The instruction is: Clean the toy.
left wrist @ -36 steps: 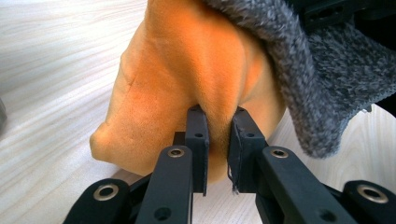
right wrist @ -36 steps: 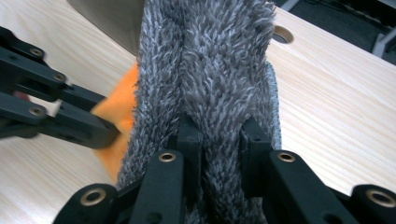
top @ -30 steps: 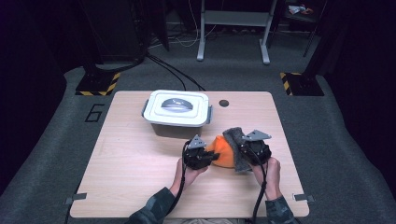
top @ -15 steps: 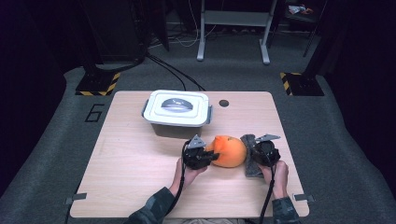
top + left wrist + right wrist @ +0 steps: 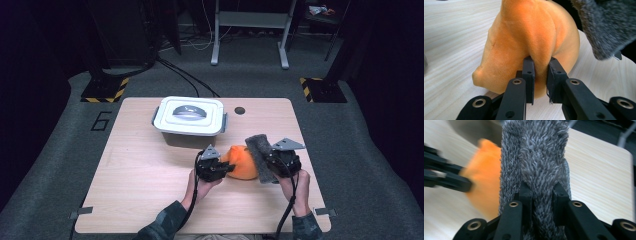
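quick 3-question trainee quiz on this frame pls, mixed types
1. True or false: the left claw is pinching a fold of the orange plush.
2. What does the right claw grip? A) the white lidded box B) the grey fuzzy cloth C) nothing
3. Fill in: the white lidded box stands on the table on the ___ side of the plush from the person.

Key
1. True: both pads press into the plush.
2. B: the grey fuzzy cloth is clamped between its pads.
3. far
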Action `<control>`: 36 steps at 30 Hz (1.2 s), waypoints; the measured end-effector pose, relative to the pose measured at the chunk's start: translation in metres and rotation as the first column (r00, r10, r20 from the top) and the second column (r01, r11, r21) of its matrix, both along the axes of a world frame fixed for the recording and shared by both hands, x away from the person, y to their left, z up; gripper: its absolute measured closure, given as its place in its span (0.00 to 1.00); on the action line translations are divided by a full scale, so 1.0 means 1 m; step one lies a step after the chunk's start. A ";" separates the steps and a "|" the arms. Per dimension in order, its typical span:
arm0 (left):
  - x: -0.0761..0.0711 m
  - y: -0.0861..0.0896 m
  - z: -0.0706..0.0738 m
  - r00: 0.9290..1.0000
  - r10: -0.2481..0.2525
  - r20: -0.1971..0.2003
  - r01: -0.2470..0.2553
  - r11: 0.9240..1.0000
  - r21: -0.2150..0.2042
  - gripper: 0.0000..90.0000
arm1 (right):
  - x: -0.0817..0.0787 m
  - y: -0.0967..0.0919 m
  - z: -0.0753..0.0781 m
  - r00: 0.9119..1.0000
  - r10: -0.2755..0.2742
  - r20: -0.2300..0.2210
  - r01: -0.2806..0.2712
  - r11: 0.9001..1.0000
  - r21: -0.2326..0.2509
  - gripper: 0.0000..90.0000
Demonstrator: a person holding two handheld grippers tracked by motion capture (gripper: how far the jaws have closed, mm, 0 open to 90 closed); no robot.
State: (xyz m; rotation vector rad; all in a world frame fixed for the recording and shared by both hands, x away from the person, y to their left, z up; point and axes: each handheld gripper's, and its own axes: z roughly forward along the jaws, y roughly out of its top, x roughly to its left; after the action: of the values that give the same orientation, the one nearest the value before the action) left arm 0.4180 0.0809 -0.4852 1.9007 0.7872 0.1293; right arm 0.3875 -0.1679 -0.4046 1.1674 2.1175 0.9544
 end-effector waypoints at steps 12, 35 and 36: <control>-0.001 -0.001 0.003 0.999 0.002 0.041 -0.004 0.999 0.050 0.62 | 0.017 0.021 -0.021 0.998 0.018 -0.066 -0.020 0.999 -0.031 0.83; -0.002 -0.005 0.002 0.997 -0.004 0.072 -0.001 0.998 0.069 0.87 | 0.012 0.047 -0.011 0.997 0.083 -0.009 -0.083 0.995 -0.062 0.83; -0.002 -0.006 0.002 0.997 -0.005 0.072 0.000 0.998 0.065 0.87 | 0.012 0.045 -0.012 0.997 0.083 -0.003 -0.083 0.995 -0.060 0.83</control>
State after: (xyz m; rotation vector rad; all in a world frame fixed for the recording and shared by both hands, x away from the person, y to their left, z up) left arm 0.4156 0.0753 -0.4831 1.9475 0.7400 0.2231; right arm 0.3995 -0.1229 -0.4164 1.0584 2.1946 0.9204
